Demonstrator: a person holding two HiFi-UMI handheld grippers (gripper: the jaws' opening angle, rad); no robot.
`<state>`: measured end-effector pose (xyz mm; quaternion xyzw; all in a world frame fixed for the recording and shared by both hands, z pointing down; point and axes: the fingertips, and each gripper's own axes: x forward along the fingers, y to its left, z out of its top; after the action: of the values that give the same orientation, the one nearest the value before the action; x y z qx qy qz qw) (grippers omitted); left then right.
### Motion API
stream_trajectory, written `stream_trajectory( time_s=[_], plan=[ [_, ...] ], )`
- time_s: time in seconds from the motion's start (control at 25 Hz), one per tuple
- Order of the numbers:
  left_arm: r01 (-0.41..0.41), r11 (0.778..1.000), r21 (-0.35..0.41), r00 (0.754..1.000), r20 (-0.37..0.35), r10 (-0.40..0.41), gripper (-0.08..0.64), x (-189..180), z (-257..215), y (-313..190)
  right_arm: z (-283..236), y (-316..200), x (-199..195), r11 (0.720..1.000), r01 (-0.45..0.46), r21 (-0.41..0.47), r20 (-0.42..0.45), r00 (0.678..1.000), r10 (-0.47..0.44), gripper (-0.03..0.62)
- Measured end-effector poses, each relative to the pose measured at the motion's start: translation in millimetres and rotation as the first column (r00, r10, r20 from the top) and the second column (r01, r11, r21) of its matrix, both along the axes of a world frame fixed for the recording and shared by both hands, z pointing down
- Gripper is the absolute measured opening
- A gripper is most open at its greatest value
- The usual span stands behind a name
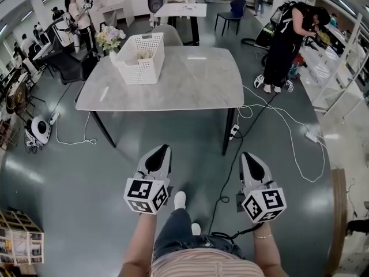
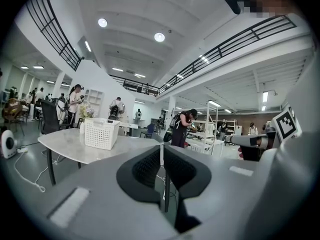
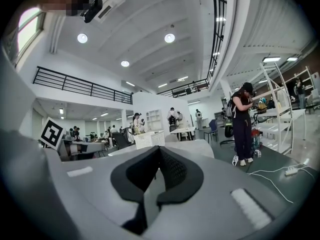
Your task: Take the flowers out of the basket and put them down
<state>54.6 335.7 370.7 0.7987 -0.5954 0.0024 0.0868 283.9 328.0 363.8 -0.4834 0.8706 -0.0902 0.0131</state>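
Note:
A white lattice basket point(image 1: 140, 59) stands on the far left part of the marble table point(image 1: 190, 82), with something pale inside that I cannot make out. A bunch of pale flowers point(image 1: 109, 37) rises just behind the basket's left corner. Both grippers hang over the floor well short of the table. My left gripper point(image 1: 163, 149) shows a narrow slit between its jaws and holds nothing. My right gripper point(image 1: 245, 155) is shut and empty. In the left gripper view the basket point(image 2: 101, 133) and flowers point(image 2: 86, 111) lie far beyond the jaws point(image 2: 161, 149). In the right gripper view the basket point(image 3: 149, 139) is distant past the gripper point(image 3: 159, 151).
Cables and a power strip point(image 1: 233, 133) trail on the floor by the table's right legs. A person in black point(image 1: 285, 45) bends at shelving on the right. A second white table point(image 1: 181, 9) and a blue chair point(image 1: 232, 10) stand behind. Other people work at the far left.

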Motion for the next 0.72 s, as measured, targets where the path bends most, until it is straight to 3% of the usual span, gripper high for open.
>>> stream_trajectory(
  time_s=[0.36,0.72],
  plan=[
    [-0.007,1.000,-0.010,1.000,-0.004,0.007,0.064,-15,10,-31,10,-28,-23,1.000,0.014,-0.011,-0.016,1.000,-0.014,0.006],
    [-0.003,1.000,-0.021,1.000,-0.012,0.003,0.017,-51,16,-83,15,-79,-60,1.000,0.014,-0.022,-0.031,0.999,-0.014,0.006]
  ],
)
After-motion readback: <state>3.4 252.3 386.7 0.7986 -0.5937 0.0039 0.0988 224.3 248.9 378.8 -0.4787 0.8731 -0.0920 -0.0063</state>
